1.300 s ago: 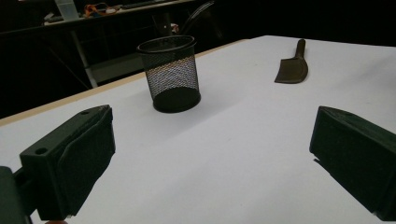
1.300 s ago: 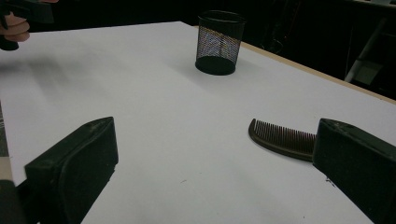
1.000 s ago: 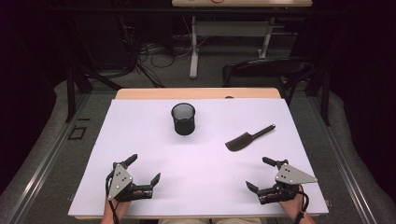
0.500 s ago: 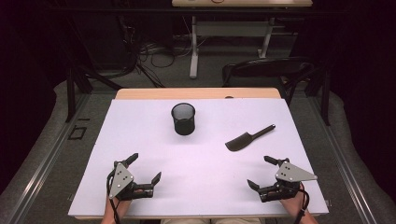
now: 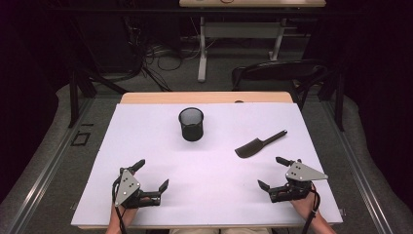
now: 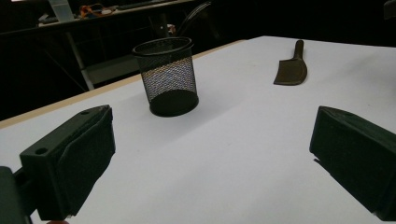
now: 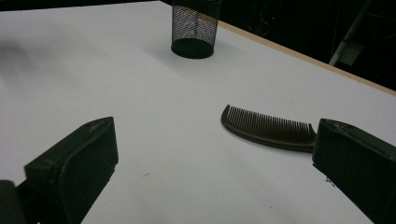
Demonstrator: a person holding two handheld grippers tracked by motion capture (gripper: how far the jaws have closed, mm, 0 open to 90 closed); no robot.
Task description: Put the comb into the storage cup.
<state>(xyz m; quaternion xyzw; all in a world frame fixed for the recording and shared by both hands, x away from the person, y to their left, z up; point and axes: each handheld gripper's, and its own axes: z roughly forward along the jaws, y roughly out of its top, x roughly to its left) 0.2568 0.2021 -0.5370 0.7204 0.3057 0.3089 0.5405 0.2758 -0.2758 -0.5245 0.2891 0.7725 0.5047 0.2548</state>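
white table [image 5: 209, 161], both grippers wide, empty

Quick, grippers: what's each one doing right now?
Left gripper: open, holding nothing, low over the table.
Right gripper: open, holding nothing, just short of the comb.

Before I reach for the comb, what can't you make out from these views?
- Comb: handle end hidden behind the right gripper's jaw, right gripper view.
- Comb teeth too small to see, high view.
- Mesh cup: rim cut off by top edge, right gripper view; inside too dark to tell.
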